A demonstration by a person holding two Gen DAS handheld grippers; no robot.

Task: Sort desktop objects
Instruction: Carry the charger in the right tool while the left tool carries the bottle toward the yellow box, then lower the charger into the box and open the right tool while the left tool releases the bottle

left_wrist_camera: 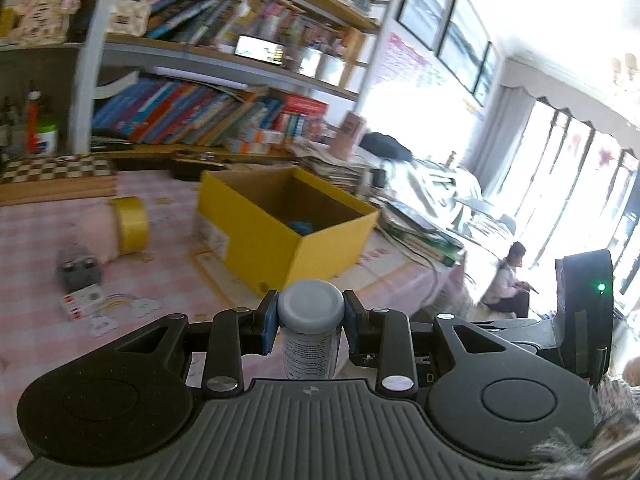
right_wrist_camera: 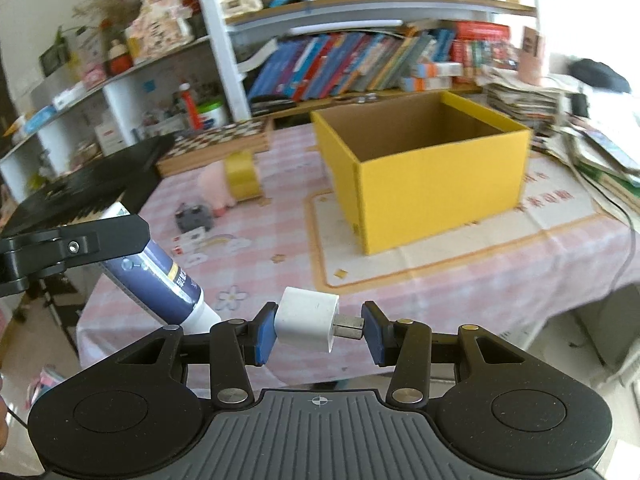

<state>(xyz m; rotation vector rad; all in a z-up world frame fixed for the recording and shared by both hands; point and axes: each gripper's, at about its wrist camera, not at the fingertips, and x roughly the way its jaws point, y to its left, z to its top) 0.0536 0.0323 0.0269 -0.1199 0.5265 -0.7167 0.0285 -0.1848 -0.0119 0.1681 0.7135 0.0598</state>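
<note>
The left gripper (left_wrist_camera: 310, 322) has its blue-padded fingers (left_wrist_camera: 269, 320) pressed against both sides of a grey-capped tube (left_wrist_camera: 311, 330), cap facing away from the camera. From the right wrist view the same tube (right_wrist_camera: 160, 280) shows dark blue with a white end, angled down from the left gripper (right_wrist_camera: 72, 246) at nine o'clock.

The right gripper (right_wrist_camera: 319, 330) pinches a white plug adapter (right_wrist_camera: 306, 320) lengthwise: one pad on its body, the other on its metal prongs.

Both are held above the near edge of the bench (right_wrist_camera: 460, 292), which wears a pink checked cloth. At twelve o'clock from the right gripper stands an open yellow cardboard box (right_wrist_camera: 432, 184); something blue (left_wrist_camera: 300, 226) lies inside it. At eleven o'clock lie a yellow tape roll (right_wrist_camera: 240, 176), a pink toy (right_wrist_camera: 214, 186) and a small dark grey object (right_wrist_camera: 194, 216). A chessboard (right_wrist_camera: 216, 140) and crowded bookshelves (right_wrist_camera: 360, 60) sit beyond.
</note>
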